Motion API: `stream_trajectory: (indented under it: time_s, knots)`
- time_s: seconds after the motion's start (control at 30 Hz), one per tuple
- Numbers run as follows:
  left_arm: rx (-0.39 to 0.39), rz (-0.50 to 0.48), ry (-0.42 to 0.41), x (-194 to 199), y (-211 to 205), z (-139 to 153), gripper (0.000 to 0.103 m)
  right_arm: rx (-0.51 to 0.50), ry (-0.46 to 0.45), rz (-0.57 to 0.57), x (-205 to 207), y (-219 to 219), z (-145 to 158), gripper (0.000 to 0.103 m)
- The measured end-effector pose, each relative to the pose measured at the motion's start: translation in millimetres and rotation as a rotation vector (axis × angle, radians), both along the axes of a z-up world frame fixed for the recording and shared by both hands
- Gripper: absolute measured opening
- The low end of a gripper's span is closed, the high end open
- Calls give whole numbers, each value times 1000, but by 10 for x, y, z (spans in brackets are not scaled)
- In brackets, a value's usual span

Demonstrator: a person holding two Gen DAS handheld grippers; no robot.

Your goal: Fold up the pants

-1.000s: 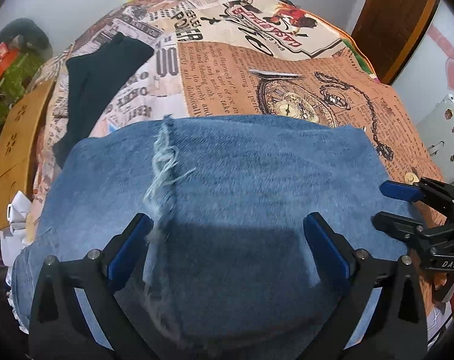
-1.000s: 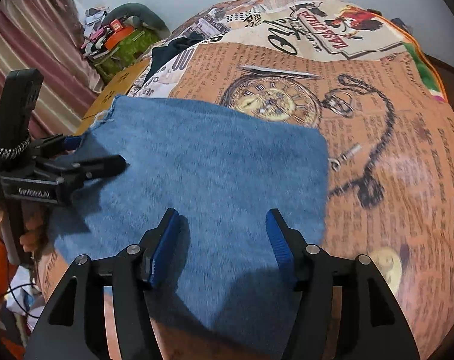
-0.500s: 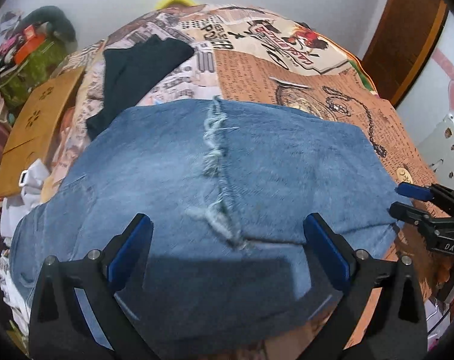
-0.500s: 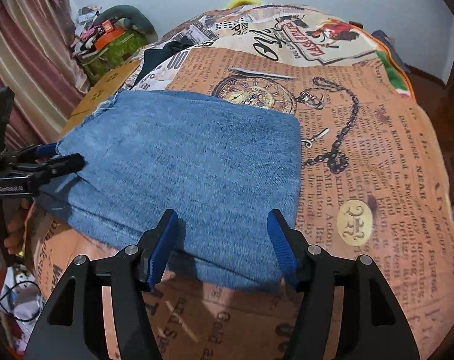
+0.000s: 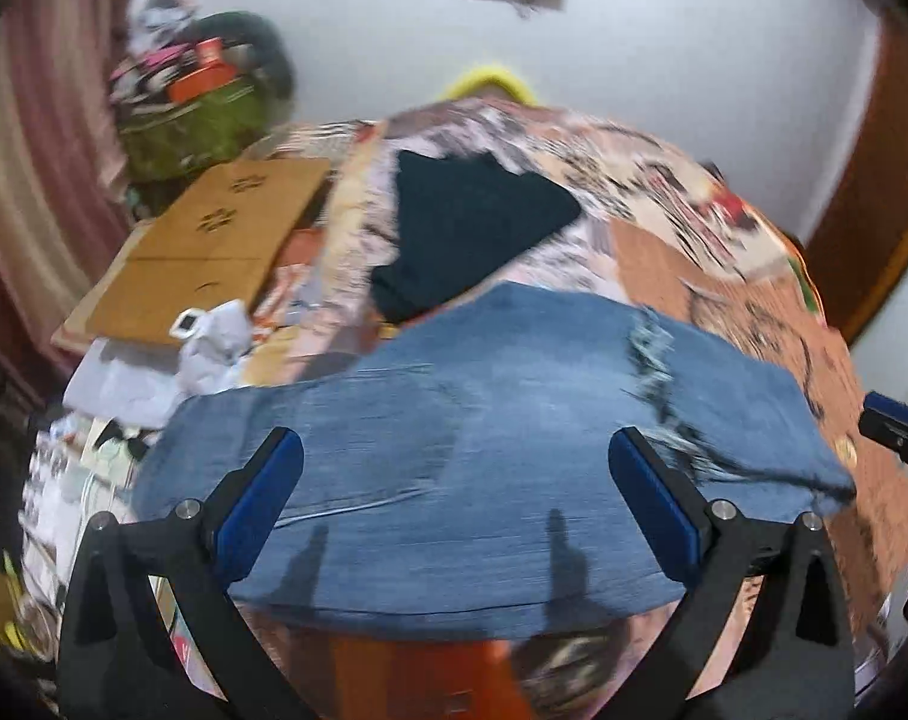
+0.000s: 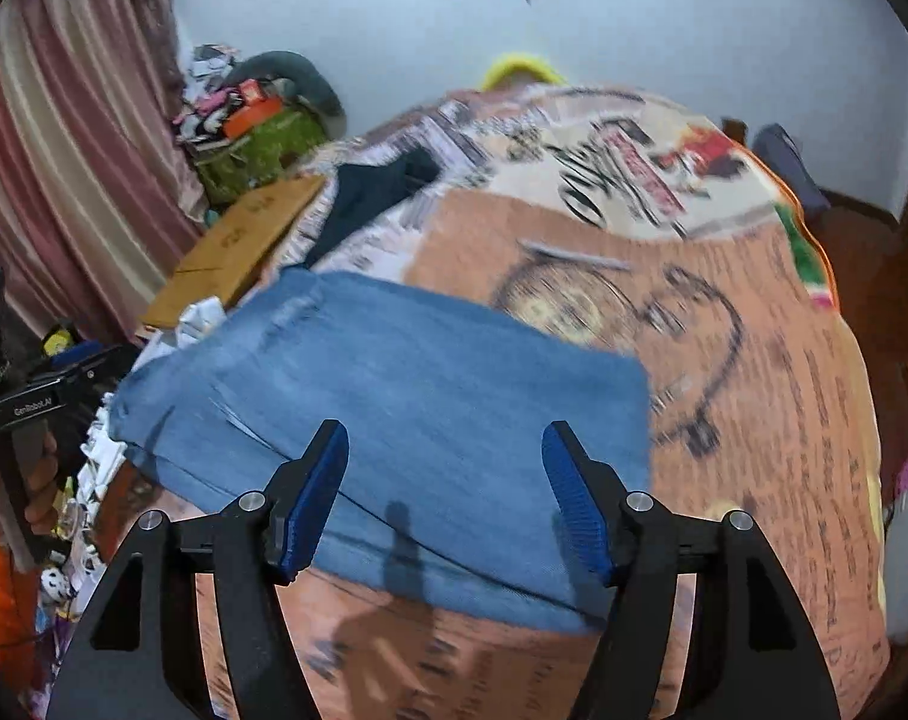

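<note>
Pants (image 5: 484, 438) lie folded on bed (image 6: 784, 420), center of both frames, long axis left-right. Our left gripper (image 5: 454, 498) and right gripper (image 6: 444, 498) hover above near edge, jaws released, holding nothing. We judge both about equally near; pants lie ahead of and below jaws. Denim looks thick, faded blue; frayed rip at right of left view. Printed blanket beneath. Black garment (image 5: 472, 228) upper center.

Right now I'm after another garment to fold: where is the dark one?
The dark garment lies on the printed blanket, beyond the jeans' far-left edge.
</note>
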State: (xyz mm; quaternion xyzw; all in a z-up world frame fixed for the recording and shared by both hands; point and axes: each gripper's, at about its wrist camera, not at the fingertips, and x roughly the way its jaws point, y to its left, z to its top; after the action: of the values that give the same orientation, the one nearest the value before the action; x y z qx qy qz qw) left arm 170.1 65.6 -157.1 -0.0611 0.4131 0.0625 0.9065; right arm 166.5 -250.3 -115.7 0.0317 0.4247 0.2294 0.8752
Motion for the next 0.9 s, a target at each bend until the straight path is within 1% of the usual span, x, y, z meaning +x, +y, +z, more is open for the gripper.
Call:
stream_trajectory:
  time_s: [0.1, 0.17, 0.3, 0.4, 0.47, 0.57, 0.6, 0.67, 0.73, 0.77, 0.87, 0.9]
  knots:
    - [-44, 67, 1, -117, 323, -31, 103, 4, -16, 46, 40, 247, 56, 67]
    - [-83, 100, 26, -183, 527, -107, 103, 6, -14, 78, 69, 452, 59, 67]
    - [-206, 184, 103, -358, 957, -398, 103, 23, 8, 152, 87, 798, 2, 67]
    - [-298, 225, 164, -478, 1169, -643, 103, -6, 16, 207, 95, 1094, -105, 67]
    - [-342, 243, 189, -563, 1255, -767, 103, -21, 34, 228, 101, 1220, -185, 67]
    - [-449, 267, 221, -701, 1375, -944, 103, -31, 76, 256, 116, 1384, -320, 67]
    - [-496, 275, 230, -742, 1406, -1005, 103, -38, 89, 262, 121, 1431, -371, 67]
    - [-570, 285, 244, -780, 1462, -1106, 103, -55, 77, 262, 98, 1491, -407, 71]
    - [-685, 269, 251, -781, 1498, -1219, 103, -54, 71, 269, 70, 1517, -400, 79]
    - [-726, 266, 253, -768, 1520, -1271, 103, -54, 70, 269, 56, 1528, -397, 79]
    - [-771, 256, 248, -676, 1591, -1360, 103, -66, 66, 279, 41, 1564, -410, 81]
    - [-800, 259, 247, -636, 1628, -1393, 103, -69, 63, 282, 34, 1570, -410, 81]
